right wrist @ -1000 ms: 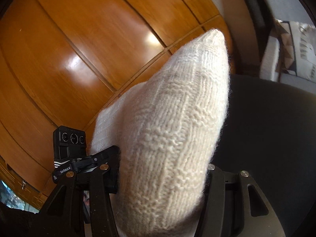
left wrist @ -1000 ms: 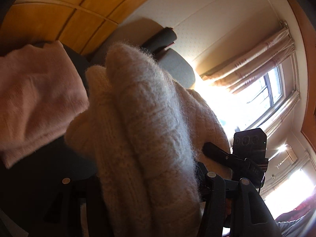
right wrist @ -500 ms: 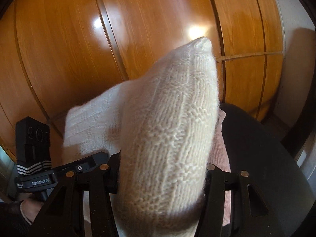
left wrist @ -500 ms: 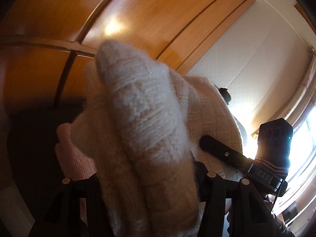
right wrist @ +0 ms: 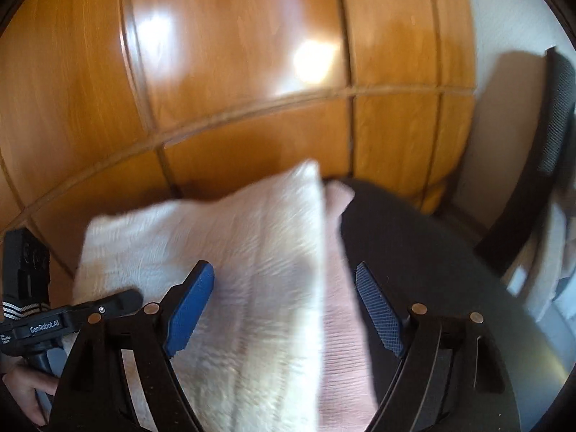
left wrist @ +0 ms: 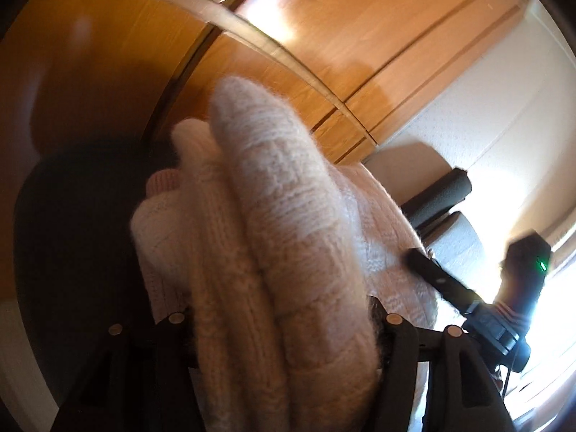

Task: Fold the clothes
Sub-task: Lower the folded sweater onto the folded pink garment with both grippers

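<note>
On the dark seat (right wrist: 424, 252), one cream sweater (right wrist: 230, 252) tops one pink garment (right wrist: 342, 324); right gripper (right wrist: 284, 306) has just spread apart, left gripper (left wrist: 280, 327) clamps sweater.

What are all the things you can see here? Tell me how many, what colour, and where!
cream knitted sweater: one, cream white, folded on top of the pink garment on the dark seat; a bunch of it sits between the left hand-held gripper's fingers.
pink garment: one, pale pink, under the sweater, its edge peeking out.
dark seat: one, black, under the clothes.
wooden cupboard doors: several panels, shiny orange-brown, behind the seat.
wall: one, white, beside the cupboard.
person's hand: one, at the lower left edge of the right wrist view, holding the left tool's handle.
left hand-held gripper: one, black, the sweater between its fingers.
right hand-held gripper: one, black with blue pads, jaws just opened wide above the clothes, gripping nothing.
</note>
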`<state>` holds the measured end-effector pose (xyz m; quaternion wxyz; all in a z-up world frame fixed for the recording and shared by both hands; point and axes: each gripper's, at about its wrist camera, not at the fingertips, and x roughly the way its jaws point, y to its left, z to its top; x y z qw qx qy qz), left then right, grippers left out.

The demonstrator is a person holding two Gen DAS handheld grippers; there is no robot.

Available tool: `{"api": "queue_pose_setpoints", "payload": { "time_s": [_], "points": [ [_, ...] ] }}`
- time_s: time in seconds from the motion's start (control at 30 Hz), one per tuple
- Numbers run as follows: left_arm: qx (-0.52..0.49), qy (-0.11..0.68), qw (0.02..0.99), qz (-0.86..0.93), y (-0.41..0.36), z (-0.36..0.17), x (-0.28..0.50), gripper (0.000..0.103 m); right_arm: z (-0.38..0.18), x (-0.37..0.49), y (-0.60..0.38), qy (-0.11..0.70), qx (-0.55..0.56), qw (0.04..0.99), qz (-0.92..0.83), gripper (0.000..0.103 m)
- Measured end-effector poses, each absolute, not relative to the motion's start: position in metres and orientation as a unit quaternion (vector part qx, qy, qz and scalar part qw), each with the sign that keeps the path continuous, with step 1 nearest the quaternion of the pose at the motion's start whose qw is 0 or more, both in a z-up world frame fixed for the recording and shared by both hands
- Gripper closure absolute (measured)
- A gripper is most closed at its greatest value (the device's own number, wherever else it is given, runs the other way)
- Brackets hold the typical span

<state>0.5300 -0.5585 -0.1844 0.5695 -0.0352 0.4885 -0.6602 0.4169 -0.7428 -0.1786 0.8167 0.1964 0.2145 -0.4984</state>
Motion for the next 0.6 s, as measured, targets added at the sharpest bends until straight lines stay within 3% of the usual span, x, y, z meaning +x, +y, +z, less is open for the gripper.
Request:
{"api": "queue_pose_setpoints", "payload": {
  "time_s": [0.17, 0.33, 0.47, 0.6],
  "points": [
    [-0.05, 0.493, 0.581, -0.646, -0.56, -0.19, 0.559, 0.04, -0.135, 0.427, -0.648, 0.187, 0.101, 0.83, -0.515, 0.019],
    [-0.041, 0.443, 0.621, -0.646, -0.567, -0.168, 0.535, 0.041, -0.162, 0.474, -0.602, 0.267, 0.008, 0.838, -0.476, 0.02],
    [-0.021, 0.353, 0.646, -0.676, -0.539, -0.133, 0.523, 0.041, -0.188, 0.512, -0.614, 0.325, 0.029, 0.835, -0.444, 0.021],
    [0.038, 0.285, 0.605, -0.742, -0.529, -0.109, 0.528, 0.041, -0.203, 0.512, -0.634, 0.337, 0.075, 0.832, -0.433, 0.02]
  ]
}}
